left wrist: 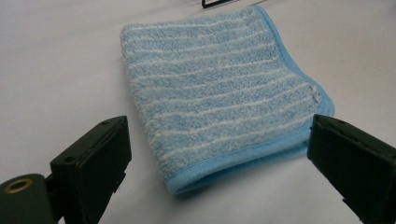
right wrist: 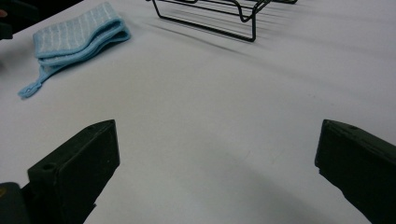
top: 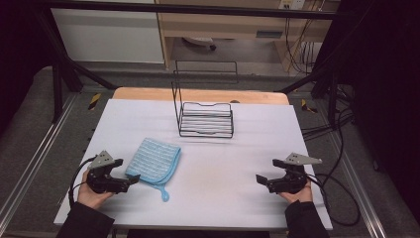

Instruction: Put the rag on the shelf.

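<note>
Cloth (top: 153, 160) lies folded at seven o'clock on my table (top: 223, 163), just off my left gripper (top: 133, 179); both grippers gape empty. Closing there, I risk pinching one layer, unfolding it.

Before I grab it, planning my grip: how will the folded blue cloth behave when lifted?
The blue cloth looks like soft terry, so probably floppy and light. Its folded layers will likely fall open if pinched by one edge. It shouldn't roll.

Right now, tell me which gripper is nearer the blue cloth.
Left. The left gripper sits open right at the cloth's near corner. The right gripper is open too, far across the bare table.
</note>
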A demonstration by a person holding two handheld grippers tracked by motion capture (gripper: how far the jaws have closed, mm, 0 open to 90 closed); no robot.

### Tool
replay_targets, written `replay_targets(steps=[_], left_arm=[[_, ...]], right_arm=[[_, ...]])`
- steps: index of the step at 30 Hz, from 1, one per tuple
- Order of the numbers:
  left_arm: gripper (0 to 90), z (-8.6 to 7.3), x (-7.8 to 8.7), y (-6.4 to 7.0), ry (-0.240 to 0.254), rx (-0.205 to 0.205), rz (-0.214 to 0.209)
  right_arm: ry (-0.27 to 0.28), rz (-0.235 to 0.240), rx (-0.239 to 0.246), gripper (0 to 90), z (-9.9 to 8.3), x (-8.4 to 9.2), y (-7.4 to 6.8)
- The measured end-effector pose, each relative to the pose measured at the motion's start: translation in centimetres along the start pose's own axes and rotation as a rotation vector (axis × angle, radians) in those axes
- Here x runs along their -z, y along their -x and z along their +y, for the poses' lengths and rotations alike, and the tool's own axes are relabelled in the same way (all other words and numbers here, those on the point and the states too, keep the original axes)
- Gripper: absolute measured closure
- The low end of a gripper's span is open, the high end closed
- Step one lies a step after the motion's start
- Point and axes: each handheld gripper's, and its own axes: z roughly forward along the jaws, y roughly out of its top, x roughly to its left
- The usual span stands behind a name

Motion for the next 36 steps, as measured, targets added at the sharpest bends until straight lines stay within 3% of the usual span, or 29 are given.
replay_targets(steps=[21,28,36], left_arm=[[6.0,1.0,0.0,0.4,-0.018,0.011,0.019],[6.8,2.4,-0.1,1.5,-0.03,0.016,0.02],[6.4,4.1,-1.0,3.4,-0.052,-0.023,0.013]], right_arm=[[0.0,-0.007,-0.003,0.5,0.0,-0.1,-0.1],[-0.004,-0.01,-0.005,0.5,0.0,-0.1,-0.1],[-0.012,-0.013,-0.001,0.6,0.0,-0.2,-0.1]])
